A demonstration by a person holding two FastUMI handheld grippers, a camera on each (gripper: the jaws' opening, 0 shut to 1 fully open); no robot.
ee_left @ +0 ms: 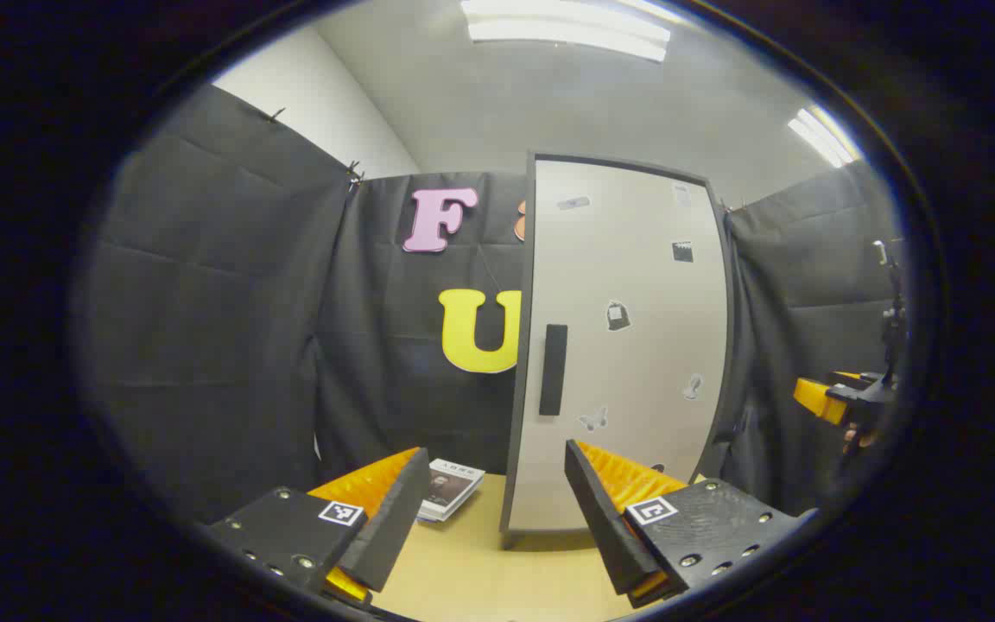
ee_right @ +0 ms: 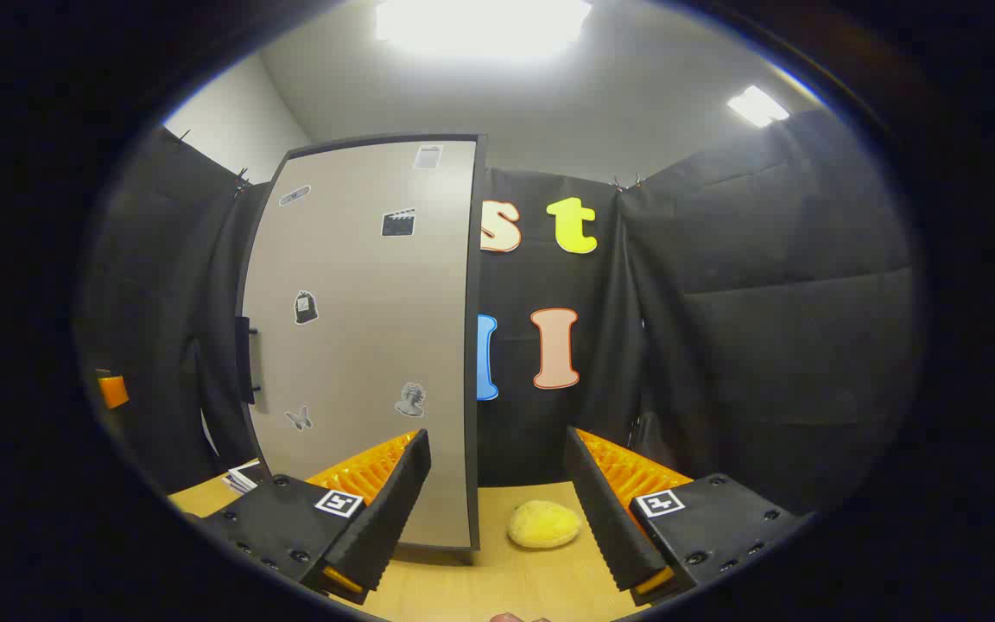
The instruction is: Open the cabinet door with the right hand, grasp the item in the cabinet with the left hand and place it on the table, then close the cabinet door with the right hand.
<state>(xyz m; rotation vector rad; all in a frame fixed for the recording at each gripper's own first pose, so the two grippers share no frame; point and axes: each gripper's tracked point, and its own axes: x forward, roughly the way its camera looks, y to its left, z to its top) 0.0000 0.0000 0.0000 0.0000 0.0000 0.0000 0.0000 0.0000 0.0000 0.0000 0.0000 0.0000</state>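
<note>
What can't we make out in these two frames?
- Cabinet interior and the item in it: hidden in both views by the closed door.
- Stickers on the door: too small to identify.
- Booklet, left gripper view: partly behind the left tongs; cover too small.
- Right tongs, left gripper view: cut off by the edge.
- Yellow lump on the table, right gripper view: nature unclear.

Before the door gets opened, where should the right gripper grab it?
Probably the dark vertical handle on the cabinet door, near its left edge in the left gripper view. It is a tall narrow bar that sticks out from the flat panel, so the fingers can close across its width. Come straight at the front. The right gripper is open and nearer the door's other edge.
</note>
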